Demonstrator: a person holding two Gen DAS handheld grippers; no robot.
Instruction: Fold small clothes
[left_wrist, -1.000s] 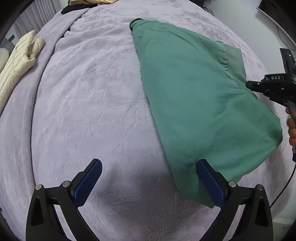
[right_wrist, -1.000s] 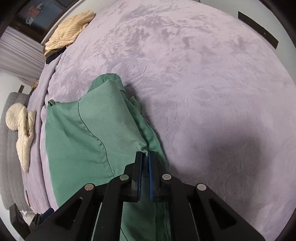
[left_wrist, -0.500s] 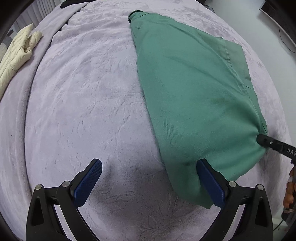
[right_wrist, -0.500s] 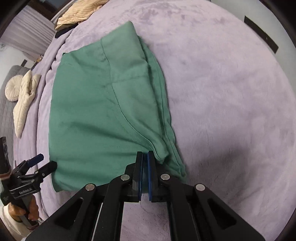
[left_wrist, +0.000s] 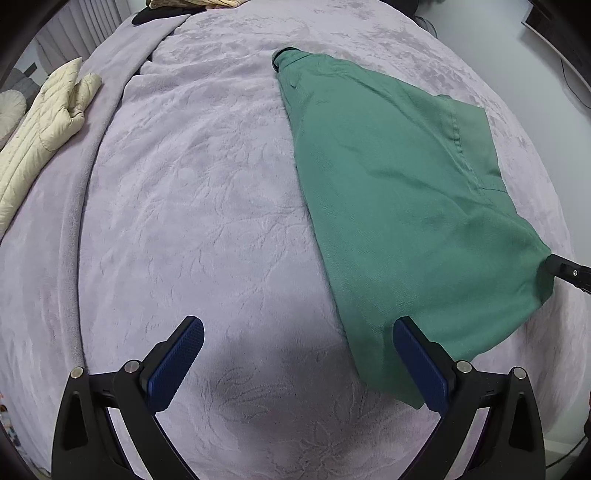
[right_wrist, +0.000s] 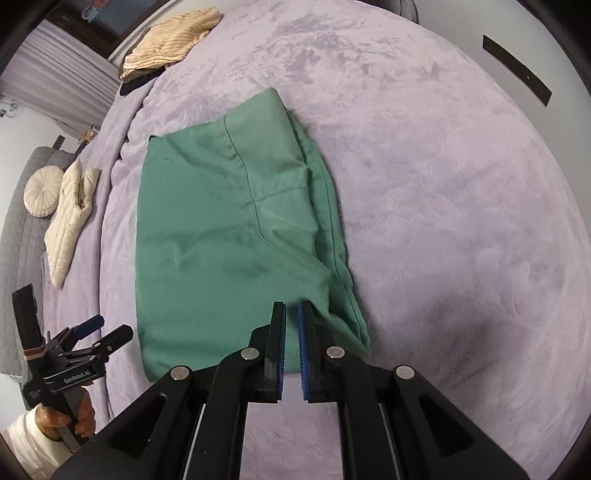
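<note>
Garments are counted as four: one green garment (right_wrist: 236, 236), folded and spread flat on the lilac bedspread (right_wrist: 443, 184), one cream quilted jacket (right_wrist: 70, 225) at the left edge, one tan ribbed piece (right_wrist: 170, 42) at the far end, and a dark piece under it. One round cushion (right_wrist: 42, 190) is seen only in the right wrist view, as is the hand (right_wrist: 70, 421) with a white sleeve that grips the left gripper (right_wrist: 107, 328). The left gripper (left_wrist: 295, 365) is held steeply downward above the near edge of the bed, its blue pads spread wide with nothing between them. The right gripper (right_wrist: 291, 332) is pointed down at the garment's near right corner; its jaws have just been parted slightly, and no cloth is pinched between them.
</note>
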